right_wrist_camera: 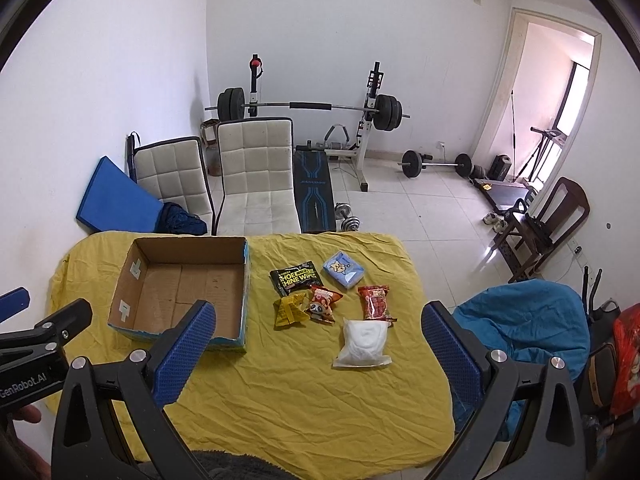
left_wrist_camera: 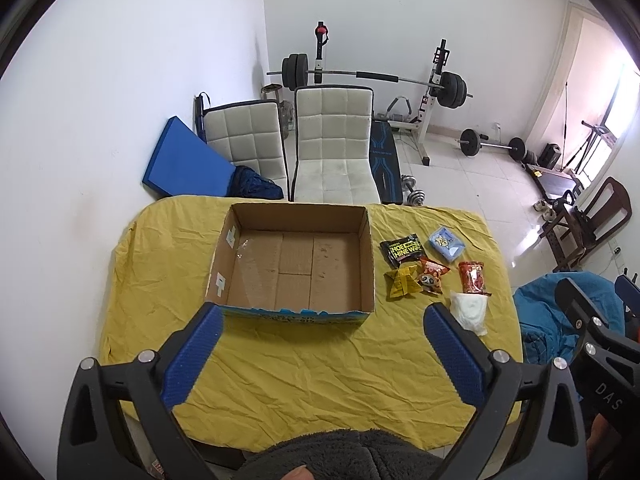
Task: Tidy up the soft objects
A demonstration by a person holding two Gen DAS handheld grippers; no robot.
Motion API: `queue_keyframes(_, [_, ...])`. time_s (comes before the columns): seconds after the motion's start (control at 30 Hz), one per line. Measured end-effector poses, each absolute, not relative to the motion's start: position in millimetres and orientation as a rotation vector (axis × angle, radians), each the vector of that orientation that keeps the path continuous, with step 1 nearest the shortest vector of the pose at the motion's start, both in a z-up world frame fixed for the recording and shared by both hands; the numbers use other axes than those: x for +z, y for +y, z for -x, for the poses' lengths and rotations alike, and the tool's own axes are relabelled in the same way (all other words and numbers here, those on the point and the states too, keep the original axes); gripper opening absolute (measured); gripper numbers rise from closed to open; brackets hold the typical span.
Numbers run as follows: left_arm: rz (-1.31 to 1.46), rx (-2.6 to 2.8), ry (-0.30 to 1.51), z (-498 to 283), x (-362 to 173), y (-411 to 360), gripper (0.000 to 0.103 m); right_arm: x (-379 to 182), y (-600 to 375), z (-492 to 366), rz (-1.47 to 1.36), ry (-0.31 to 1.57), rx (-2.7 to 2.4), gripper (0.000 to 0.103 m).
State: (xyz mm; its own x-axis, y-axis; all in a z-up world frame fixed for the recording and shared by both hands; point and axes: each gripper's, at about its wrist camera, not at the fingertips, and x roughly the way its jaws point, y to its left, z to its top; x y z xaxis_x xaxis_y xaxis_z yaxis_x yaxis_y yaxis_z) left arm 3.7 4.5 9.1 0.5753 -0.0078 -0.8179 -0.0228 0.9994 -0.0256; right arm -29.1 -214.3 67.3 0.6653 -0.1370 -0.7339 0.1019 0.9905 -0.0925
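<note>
An empty cardboard box [left_wrist_camera: 294, 264] [right_wrist_camera: 180, 292] sits on the yellow-covered table [left_wrist_camera: 320, 360] [right_wrist_camera: 300, 380]. To its right lie several soft packets: a black wipes pack [left_wrist_camera: 401, 251] [right_wrist_camera: 297, 276], a light blue tissue pack [left_wrist_camera: 446, 243] [right_wrist_camera: 343, 268], a yellow packet [left_wrist_camera: 402, 286] [right_wrist_camera: 290, 309], an orange snack bag [left_wrist_camera: 432, 276] [right_wrist_camera: 323, 302], a red packet [left_wrist_camera: 473, 277] [right_wrist_camera: 374, 302] and a clear bag of white material [left_wrist_camera: 469, 309] [right_wrist_camera: 363, 344]. My left gripper [left_wrist_camera: 324, 356] hovers open before the box, holding nothing. My right gripper [right_wrist_camera: 316, 356] hangs open near the clear bag, also holding nothing.
Two white padded chairs [left_wrist_camera: 332, 148] stand behind the table, with a blue mat [left_wrist_camera: 180, 160] against the wall. A barbell rack [left_wrist_camera: 432, 92], bench and dumbbells fill the floor beyond. A chair draped in blue cloth [right_wrist_camera: 528, 328] stands right of the table.
</note>
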Motion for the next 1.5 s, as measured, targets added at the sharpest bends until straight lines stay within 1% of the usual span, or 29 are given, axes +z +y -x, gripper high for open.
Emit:
queue_keyframes(0.73, [0.041, 0.021, 0.95, -1.6, 9.7, 6.2, 0.103, 67.3, -216.5, 28.0, 0.04, 0.829, -0.142, 0.103])
queue_keyframes(1.13, [0.058, 0.016, 0.982, -10.1, 1.0, 3.0, 0.103, 63.3, -216.6, 26.4, 0.034, 0.842, -0.144, 0.103])
queue_keyframes(1.33, [0.062, 0.014, 1.025, -29.0, -16.4, -3.6, 0.103, 52.4, -223.3, 13.9, 0.012, 0.877, -0.153, 0.103])
queue_keyframes(1.5, [0.065, 0.004, 1.062, -61.3, -40.4, -18.9, 0.103, 23.5, -253.3, -11.4, -0.025, 0.938, -0.207, 0.103])
